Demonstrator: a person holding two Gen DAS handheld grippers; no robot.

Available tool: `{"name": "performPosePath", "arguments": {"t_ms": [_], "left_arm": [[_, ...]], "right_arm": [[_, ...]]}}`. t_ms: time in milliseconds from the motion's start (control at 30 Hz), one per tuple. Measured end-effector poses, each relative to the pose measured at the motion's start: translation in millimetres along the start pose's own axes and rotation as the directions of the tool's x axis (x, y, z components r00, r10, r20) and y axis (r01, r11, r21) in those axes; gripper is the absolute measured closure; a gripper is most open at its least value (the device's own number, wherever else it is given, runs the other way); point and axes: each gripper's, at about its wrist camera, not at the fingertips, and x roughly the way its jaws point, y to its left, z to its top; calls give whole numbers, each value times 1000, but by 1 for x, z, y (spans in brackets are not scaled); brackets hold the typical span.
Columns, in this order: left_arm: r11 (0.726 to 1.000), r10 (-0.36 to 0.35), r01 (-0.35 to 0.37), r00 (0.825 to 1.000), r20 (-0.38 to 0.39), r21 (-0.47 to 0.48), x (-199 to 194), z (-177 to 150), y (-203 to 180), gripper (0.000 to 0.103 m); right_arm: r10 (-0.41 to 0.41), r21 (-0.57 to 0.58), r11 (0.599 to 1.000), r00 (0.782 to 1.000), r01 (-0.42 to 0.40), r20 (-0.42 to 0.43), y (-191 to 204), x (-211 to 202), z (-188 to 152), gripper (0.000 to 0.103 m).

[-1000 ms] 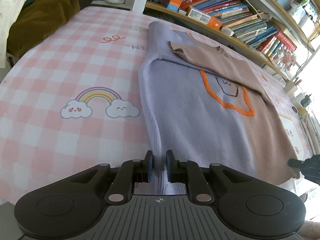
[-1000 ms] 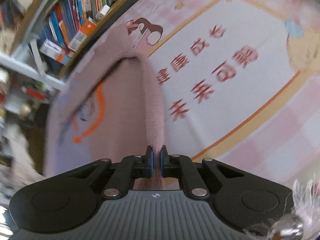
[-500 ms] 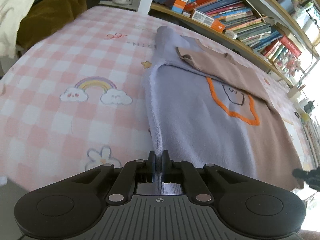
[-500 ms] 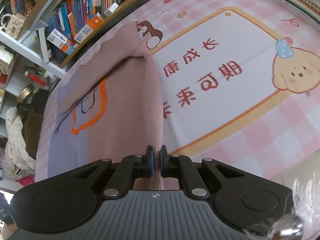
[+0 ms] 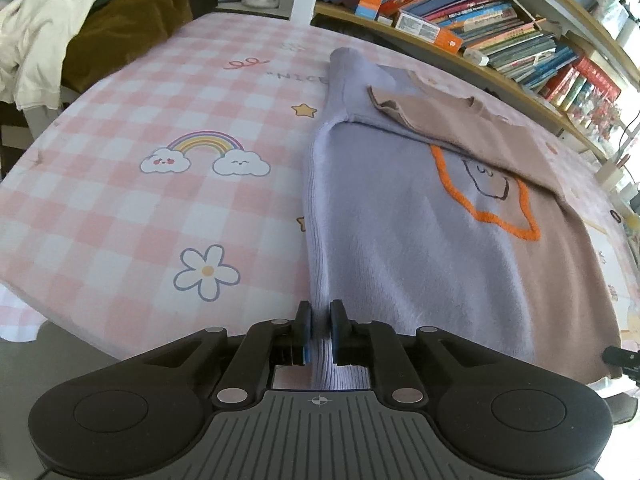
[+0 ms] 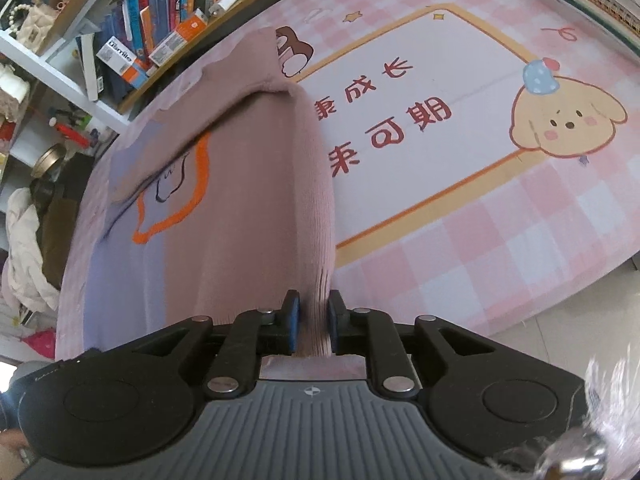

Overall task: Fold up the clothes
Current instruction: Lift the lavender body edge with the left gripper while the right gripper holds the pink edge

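In the left wrist view, the sweater (image 5: 420, 240) is seen spread flat on the pink checked bench (image 5: 140, 208), lilac on this side and tan on the far side, with a sleeve folded across the chest above an orange star outline (image 5: 492, 204); the lilac side edge and hem corner are caught between the pads of the left tongs (image 5: 319, 326), whose jaws are opening, a thin gap showing beside the ribbed knit, so the hold is judged to be loosening; a bookshelf (image 5: 480, 20) and a heap of other garments (image 5: 80, 32) are seen beyond the bench.

In the right wrist view, the tan side edge of the sweater (image 6: 248, 208) is drawn up in a ridge into the right tongs (image 6: 314, 322); these jaws are opening too, the knit lying between the pads with a sliver of space on either side.

The knit is judged soft, light and limp, with a fuzzy surface unlikely to slip; it would sag between two holds, so it is best taken at the ribbed hem corners.

Only the left view shows the rainbow and flower prints; only the right view shows the puppy print (image 6: 568, 116) and red characters on the bench.
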Motion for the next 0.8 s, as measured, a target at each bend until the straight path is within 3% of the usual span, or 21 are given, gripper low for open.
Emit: {"name": "performPosePath", "arguments": {"t_ms": [133,267,467,800], "left_arm": [[1000,5,-4,1000,6,-26,-1,-2,-2,97],[997,5,-3,1000,25,-74,-4,-4,0,99],[986,-41,47,998,39,-162,-17,-8,9,99],[939,-129,144,989,68,-313,-35,-24,25,99]], "right_arm": [[8,-19,1000,1000,-8,-15,-1,-2,-2,89],[30,-13,999,999,-30,-32,-5,-3,-5,97],[89,35,995,996,-89,-9,-15,-19,-6,97],[155,108,982,988,-152,-17,-31,-35,-17,97]]}}
